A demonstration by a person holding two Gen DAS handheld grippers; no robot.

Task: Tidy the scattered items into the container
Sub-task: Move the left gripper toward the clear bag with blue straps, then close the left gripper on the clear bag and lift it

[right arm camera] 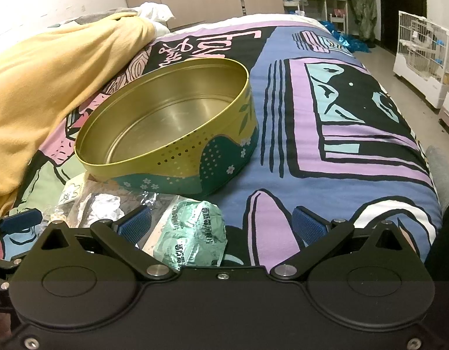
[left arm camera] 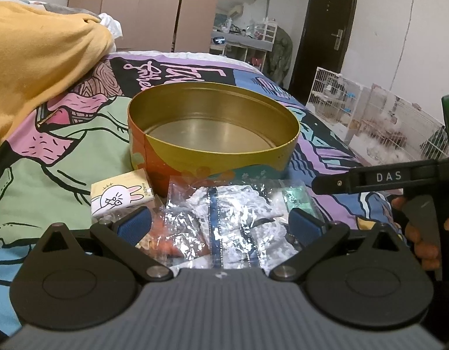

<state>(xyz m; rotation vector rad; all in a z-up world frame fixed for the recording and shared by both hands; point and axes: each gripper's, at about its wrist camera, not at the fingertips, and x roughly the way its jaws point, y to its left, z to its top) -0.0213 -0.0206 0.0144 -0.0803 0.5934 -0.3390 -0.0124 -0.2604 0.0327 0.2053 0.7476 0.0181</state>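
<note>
Tin (left arm camera: pixel 212 157) empty, left gripper (left arm camera: pixel 221 223) spread wide over the clear packet (left arm camera: pixel 224 218) just before it—needs closing, then lifting in.

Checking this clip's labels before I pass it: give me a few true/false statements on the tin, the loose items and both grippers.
1. The round tin holds nothing. True.
2. The left gripper is shut on the clear bag. False: its jaws stand open on either side of the clear bag.
3. The green foil packet is in the tin. False: it lies on the bedspread in front of it.
4. The right gripper is open. True.
5. The rabbit-print tissue pack lies beside the tin. True.
</note>
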